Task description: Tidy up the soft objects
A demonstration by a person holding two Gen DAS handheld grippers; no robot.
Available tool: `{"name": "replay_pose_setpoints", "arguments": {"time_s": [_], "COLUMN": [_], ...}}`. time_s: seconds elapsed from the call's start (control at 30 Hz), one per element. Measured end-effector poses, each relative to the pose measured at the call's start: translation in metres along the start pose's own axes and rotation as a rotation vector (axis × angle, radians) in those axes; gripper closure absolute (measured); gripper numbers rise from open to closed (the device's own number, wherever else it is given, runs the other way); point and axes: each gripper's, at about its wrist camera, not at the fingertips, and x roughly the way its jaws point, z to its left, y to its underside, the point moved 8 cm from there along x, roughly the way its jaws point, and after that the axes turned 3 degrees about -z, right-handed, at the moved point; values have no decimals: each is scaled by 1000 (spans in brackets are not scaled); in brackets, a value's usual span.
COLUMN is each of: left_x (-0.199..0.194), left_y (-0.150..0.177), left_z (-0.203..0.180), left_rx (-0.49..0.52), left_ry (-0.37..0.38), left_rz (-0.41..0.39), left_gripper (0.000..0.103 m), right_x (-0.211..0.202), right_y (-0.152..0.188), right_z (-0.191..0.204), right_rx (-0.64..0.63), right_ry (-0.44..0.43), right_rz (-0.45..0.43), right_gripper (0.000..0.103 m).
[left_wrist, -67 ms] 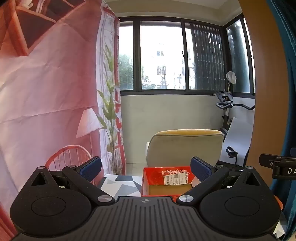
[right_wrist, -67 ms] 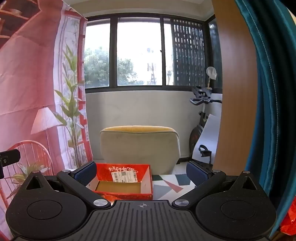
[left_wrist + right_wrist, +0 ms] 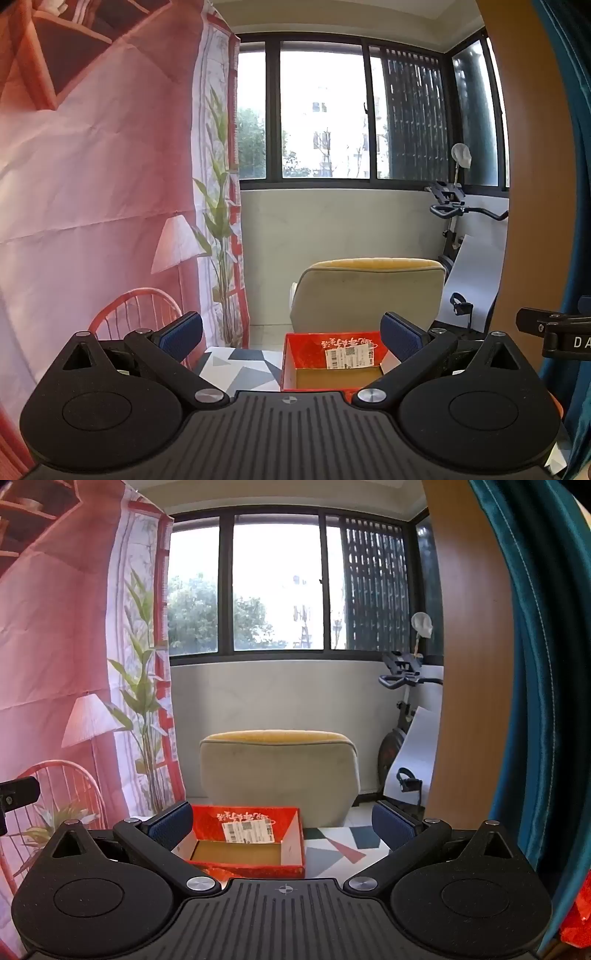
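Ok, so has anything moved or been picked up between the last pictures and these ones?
Nothing visibly changed. The left gripper and the right gripper are both open and hold nothing, as before. The red box sits on the patterned table in the same place, with the chair behind it.
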Motion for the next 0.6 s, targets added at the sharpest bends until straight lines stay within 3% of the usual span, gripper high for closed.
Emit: {"name": "replay_pose_setpoints", "arguments": {"time_s": [0.6], "left_x": [5], "left_y": [0], "left_z": [2], "left_rx": [-19], "left_ry": [-5], "left_rz": [23], "left_gripper": [0], "right_x": [-1], "right_y": [-1], "right_z": [2], "right_rx": [1], "right_ry": [5], "right_rz": [7], "right_gripper": [0]}}
